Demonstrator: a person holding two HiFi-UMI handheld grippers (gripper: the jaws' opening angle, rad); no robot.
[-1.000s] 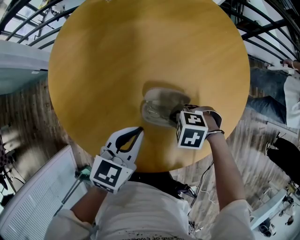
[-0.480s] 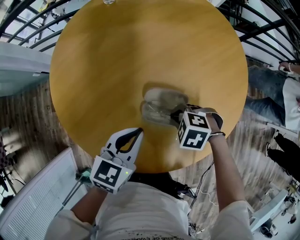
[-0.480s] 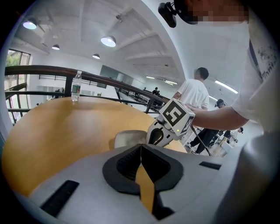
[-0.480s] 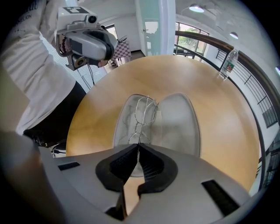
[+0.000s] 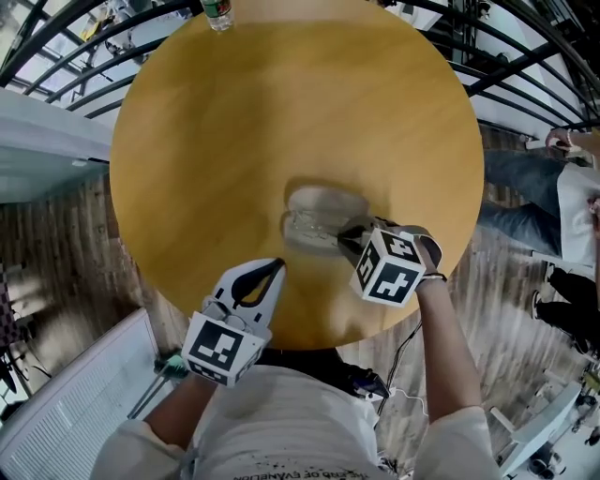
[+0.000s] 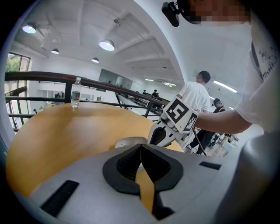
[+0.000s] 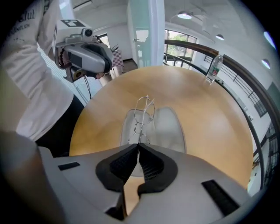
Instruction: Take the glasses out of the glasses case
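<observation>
Right gripper view: glasses stay clamped

There is one round table, and at it one glasses case, one pair of glasses and one water bottle. The case shows two open halves in the right gripper view. There are two grippers, the left gripper and the right gripper, each bearing one marker cube, so two in all, the left cube and the right cube. Besides the one person holding them, the left gripper view shows at least two more people, a nearer bystander and a farther bystander.
</observation>
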